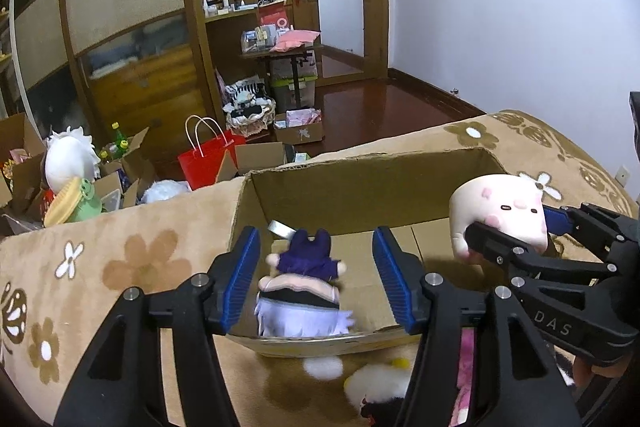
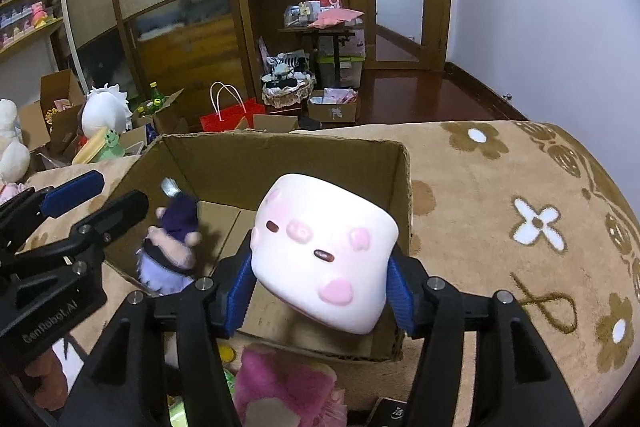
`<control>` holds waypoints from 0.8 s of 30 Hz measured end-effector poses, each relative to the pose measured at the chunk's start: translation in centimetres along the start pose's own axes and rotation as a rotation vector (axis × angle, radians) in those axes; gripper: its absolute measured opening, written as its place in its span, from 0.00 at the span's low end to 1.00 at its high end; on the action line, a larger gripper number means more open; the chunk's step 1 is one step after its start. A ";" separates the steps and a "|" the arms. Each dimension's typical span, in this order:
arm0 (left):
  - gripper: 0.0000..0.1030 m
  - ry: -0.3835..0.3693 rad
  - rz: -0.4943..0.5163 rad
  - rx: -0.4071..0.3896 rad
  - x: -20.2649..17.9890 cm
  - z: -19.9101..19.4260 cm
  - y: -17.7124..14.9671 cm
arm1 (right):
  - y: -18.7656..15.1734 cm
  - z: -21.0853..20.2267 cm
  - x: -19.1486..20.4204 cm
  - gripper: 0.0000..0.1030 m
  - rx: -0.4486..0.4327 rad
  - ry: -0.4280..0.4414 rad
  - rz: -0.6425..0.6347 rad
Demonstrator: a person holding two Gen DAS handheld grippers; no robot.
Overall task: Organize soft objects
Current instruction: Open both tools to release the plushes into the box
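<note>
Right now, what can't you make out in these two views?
- Purple doll: motion-blurred in both views; whether it rests on the cardboard box floor is unclear.
- Pig plush: its underside and pad contact, hidden by its own body, right view.
- Pink plush: cut off by the bottom edge, right view.

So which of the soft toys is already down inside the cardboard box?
The doll with the purple hat, lying on the box floor between the left tool's open fingers. The white pig-faced cube sits in the right tool, above the box; the pink plush lies outside.
</note>
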State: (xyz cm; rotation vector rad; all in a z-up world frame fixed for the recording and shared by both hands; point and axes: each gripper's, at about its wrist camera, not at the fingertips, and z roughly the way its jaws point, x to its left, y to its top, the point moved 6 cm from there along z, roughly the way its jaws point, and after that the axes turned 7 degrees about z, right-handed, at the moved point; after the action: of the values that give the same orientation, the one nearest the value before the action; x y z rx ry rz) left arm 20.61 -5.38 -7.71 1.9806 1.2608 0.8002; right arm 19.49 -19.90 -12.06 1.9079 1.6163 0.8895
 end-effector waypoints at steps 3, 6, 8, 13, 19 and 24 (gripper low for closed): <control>0.66 0.013 -0.003 -0.015 0.1 -0.7 0.2 | 0.1 -0.2 0.0 0.61 0.001 0.007 -0.004; 0.67 0.035 0.030 -0.005 0.2 -1.2 0.0 | 0.0 -0.6 0.3 0.64 0.002 0.008 -0.006; 0.72 0.063 0.048 0.009 0.4 -1.6 -0.4 | 0.1 -1.2 0.5 0.67 -0.013 -0.001 -0.021; 0.89 0.037 -0.016 0.029 1.5 -3.1 -1.0 | 0.5 -3.4 1.0 0.87 -0.063 0.000 -0.026; 0.95 0.054 -0.019 0.058 1.8 -4.8 -2.1 | 0.4 -5.3 0.3 0.91 -0.069 -0.015 0.004; 0.98 0.079 -0.055 0.107 1.7 -6.2 -3.7 | 0.1 -7.0 -0.5 0.97 -0.070 -0.009 0.043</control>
State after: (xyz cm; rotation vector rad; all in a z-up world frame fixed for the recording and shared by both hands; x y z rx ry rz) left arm 14.46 -1.33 -6.64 2.0060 1.4246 0.8062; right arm 14.37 -20.71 -7.34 1.9020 1.5236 0.9409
